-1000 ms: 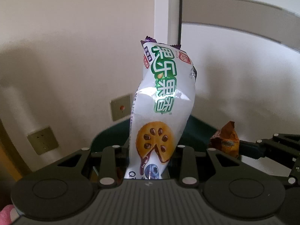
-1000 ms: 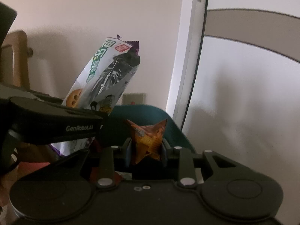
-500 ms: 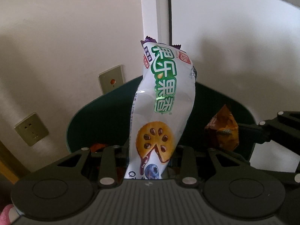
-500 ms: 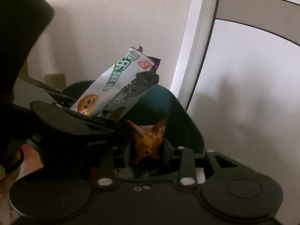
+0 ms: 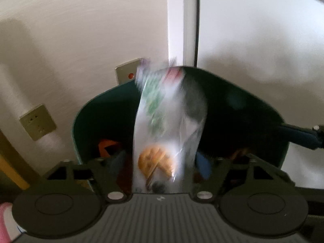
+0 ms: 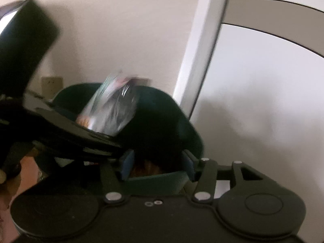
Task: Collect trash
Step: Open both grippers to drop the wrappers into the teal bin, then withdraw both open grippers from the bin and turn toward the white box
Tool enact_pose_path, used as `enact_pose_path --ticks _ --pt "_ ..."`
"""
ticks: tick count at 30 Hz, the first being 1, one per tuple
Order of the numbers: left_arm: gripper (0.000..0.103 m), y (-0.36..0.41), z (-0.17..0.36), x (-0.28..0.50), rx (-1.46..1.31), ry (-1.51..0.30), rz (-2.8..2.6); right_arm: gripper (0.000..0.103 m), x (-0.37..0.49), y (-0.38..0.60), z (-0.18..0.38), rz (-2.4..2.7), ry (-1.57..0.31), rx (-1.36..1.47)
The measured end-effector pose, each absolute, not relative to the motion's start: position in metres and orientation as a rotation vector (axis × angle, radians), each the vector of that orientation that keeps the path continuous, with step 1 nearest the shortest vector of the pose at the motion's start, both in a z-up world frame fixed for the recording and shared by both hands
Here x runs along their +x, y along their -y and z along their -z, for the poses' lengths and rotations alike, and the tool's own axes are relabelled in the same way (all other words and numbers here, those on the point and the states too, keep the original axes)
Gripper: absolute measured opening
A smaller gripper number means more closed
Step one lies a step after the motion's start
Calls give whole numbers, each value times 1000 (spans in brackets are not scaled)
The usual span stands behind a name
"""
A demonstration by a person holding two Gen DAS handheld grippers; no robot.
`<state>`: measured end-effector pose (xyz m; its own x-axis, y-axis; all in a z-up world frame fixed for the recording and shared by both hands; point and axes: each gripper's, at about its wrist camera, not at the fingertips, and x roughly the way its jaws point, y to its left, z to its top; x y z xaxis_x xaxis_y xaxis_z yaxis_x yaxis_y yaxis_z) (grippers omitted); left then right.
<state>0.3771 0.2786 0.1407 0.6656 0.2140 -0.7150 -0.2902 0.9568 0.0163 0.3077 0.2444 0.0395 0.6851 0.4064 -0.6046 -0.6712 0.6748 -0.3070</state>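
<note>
Over the bin mouth, the left gripper [image 5: 160, 162] has its fingers spread wide, and the white biscuit wrapper [image 5: 168, 129] between them is blurred, loose and dropping by my guess. Right gripper [image 6: 158, 162] is splayed too, holding nothing; an orange wrapper [image 6: 147, 167] lies just below it inside the dark green bin [image 6: 180, 111]. Both pieces look as good as binned; more trash, if any, I can't see.

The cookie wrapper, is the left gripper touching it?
Apart. Left wrist view: fingers spread wide, dark gaps either side of the blurred wrapper above the bin.
</note>
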Motion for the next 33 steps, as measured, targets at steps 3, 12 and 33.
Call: enact_pose_path --ticks 3,12,33 --pt "76 -275 -150 370 -138 -763 -261 53 304 -235 -50 -638 -525 -493" --pt "76 -251 -195 326 -126 -688 -257 56 281 -184 -88 -646 -490 -413" --pt "82 -144 -230 223 -18 -608 -97 57 182 -17 -122 -649 -476 -321"
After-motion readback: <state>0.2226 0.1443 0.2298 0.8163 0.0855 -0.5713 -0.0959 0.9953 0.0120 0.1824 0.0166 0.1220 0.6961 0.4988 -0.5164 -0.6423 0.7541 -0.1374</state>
